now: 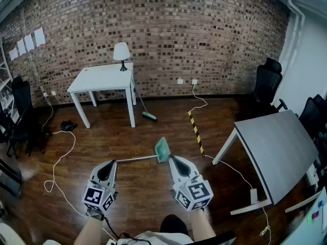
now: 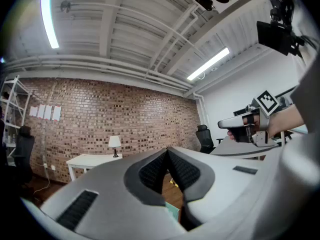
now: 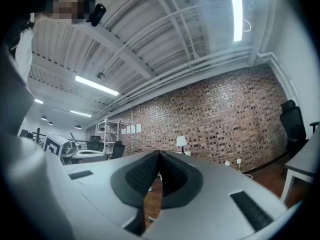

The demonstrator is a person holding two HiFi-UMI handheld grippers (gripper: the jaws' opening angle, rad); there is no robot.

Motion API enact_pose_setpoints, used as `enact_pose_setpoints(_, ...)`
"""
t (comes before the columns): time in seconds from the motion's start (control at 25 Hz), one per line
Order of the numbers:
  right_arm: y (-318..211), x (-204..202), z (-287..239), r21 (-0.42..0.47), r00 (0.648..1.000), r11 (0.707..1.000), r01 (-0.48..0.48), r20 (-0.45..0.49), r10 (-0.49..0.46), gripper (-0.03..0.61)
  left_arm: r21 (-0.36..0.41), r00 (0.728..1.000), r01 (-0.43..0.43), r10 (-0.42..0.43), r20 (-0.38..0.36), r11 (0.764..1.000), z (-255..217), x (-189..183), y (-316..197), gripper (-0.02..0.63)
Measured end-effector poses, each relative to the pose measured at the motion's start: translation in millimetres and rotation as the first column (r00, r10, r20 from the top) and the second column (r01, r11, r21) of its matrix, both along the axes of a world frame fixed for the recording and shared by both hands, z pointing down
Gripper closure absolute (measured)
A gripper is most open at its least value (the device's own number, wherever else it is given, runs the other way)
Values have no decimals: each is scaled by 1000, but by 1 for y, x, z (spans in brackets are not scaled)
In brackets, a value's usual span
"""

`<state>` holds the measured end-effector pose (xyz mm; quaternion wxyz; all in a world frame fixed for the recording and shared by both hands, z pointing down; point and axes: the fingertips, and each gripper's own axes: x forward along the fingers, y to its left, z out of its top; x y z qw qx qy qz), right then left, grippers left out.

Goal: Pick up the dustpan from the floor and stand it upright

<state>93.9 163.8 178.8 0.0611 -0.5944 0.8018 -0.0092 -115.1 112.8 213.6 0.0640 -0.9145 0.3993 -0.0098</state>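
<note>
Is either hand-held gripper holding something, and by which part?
Nothing is held. Both the left hand-held gripper and the right hand-held gripper are shut and empty; the dustpan lies on the floor.

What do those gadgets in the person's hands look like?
The left gripper and right gripper are matching light grey tapered shells with black ribbed pads inside the jaws. Each carries a cube with black-and-white square markers near the hand.

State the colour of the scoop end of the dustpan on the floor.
The dustpan scoop is teal green, clearest in the head view.
</note>
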Motion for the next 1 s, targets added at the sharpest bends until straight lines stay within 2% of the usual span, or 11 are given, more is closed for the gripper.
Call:
enact_pose_setpoints(0.32, -76, 20, -4, 36, 997, 999, 0, -71, 3, 595, 13, 1000, 9, -9, 6, 1000, 7, 19, -77, 621)
enact_pose_setpoints(0.76, -262, 87, -13, 63, 996, 996, 58, -75, -53, 595, 35, 998, 70, -70, 5, 997, -12, 84, -253, 620)
enact_pose_setpoints(1.0, -334, 113, -17, 50, 994, 997, 65, -88, -60, 595, 30, 994, 104, -105, 37, 994, -9, 96, -311, 620)
